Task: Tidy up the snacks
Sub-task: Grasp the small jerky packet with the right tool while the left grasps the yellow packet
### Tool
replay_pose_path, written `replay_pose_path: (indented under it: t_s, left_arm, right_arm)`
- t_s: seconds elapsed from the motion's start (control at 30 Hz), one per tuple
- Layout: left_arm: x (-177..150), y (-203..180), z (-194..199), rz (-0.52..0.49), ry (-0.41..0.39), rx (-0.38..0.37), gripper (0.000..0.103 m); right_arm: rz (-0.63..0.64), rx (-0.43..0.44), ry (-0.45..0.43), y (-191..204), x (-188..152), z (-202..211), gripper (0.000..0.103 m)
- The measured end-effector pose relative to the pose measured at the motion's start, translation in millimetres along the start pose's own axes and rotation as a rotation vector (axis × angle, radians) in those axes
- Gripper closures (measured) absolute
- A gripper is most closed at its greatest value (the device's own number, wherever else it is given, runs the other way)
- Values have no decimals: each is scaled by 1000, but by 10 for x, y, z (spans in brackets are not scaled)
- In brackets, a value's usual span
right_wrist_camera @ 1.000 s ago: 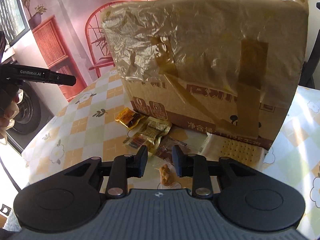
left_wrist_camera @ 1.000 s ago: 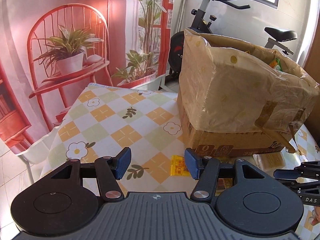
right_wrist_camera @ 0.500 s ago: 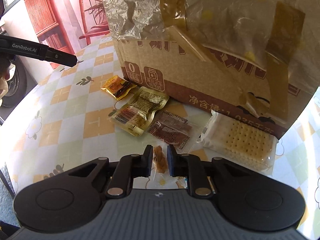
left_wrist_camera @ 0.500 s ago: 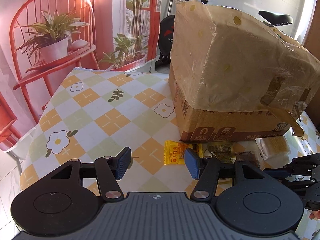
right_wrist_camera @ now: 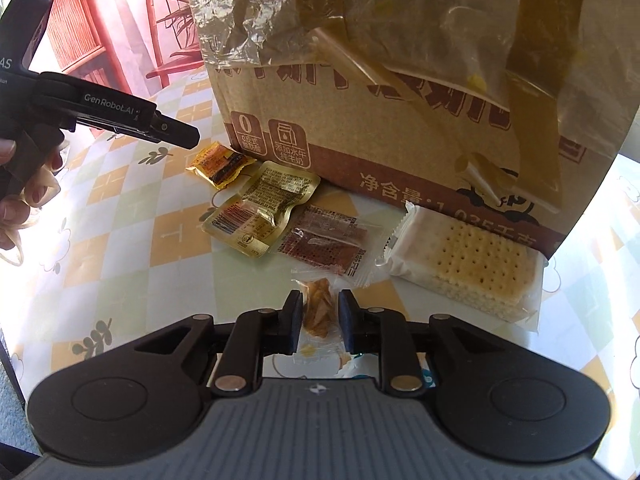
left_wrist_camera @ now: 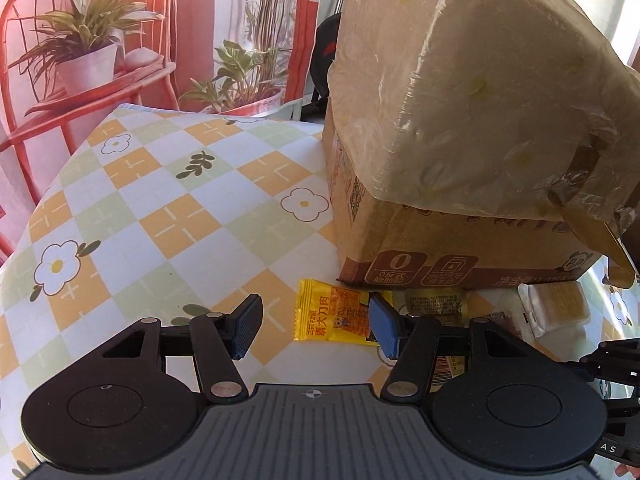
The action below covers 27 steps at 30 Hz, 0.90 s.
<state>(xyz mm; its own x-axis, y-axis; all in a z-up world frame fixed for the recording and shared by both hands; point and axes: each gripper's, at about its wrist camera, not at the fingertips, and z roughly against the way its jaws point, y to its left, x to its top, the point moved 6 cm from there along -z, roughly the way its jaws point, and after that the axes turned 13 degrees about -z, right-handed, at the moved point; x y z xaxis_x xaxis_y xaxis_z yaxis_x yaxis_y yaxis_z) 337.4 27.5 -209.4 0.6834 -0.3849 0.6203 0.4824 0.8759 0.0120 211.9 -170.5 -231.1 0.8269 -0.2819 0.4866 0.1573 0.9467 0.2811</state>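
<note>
Several snack packets lie on the checked tablecloth before a big cardboard box (left_wrist_camera: 460, 160). My left gripper (left_wrist_camera: 316, 330) is open, hovering low over a yellow packet (left_wrist_camera: 336, 316) that shows between its blue pads, untouched. My right gripper (right_wrist_camera: 319, 314) is shut on a small clear packet of brown snack (right_wrist_camera: 318, 310), its pads pressing the wrapper from both sides at the table. Beyond it lie a red-brown jerky packet (right_wrist_camera: 324, 240), a gold pouch (right_wrist_camera: 264, 208), a cracker pack (right_wrist_camera: 468, 264) and the yellow packet (right_wrist_camera: 218, 162), with the left gripper's fingers (right_wrist_camera: 176, 132) above that one.
The box (right_wrist_camera: 400, 100) is draped in crinkled plastic and tape and blocks the far right of the table. The tablecloth (left_wrist_camera: 180, 220) stretches left of the box. A red chair with potted plants (left_wrist_camera: 80, 60) stands beyond the table's far edge. A hand (right_wrist_camera: 24, 200) holds the left gripper.
My left gripper sank toward the table, nearer the yellow packet, still open. My right gripper dropped and its jaws closed onto the small clear packet.
</note>
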Motion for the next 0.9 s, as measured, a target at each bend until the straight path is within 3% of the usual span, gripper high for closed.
replay_pose_path:
  t_s: [0.17, 0.3, 0.47, 0.6, 0.7, 0.9]
  left_arm:
    - [-69, -81, -59, -10, 16, -32, 42]
    - [-101, -110, -93, -39, 21, -8, 42]
    - [-63, -32, -133, 16, -17, -19, 41]
    - [-28, -94, -226, 5, -18, -5, 41]
    - [-16, -122, -304, 8, -12, 8, 24]
    - [-16, -122, -450, 24, -9, 40, 22]
  right_arm:
    - [-12, 10, -9, -18, 2, 16, 82]
    - [-23, 18, -14, -34, -8, 34, 83]
    - [-34, 24, -18, -49, -22, 54, 83]
    - [-34, 24, -19, -49, -24, 54, 83]
    - [-34, 28, -22, -52, -32, 54, 83]
    - [-36, 28, -27, -51, -35, 56, 83]
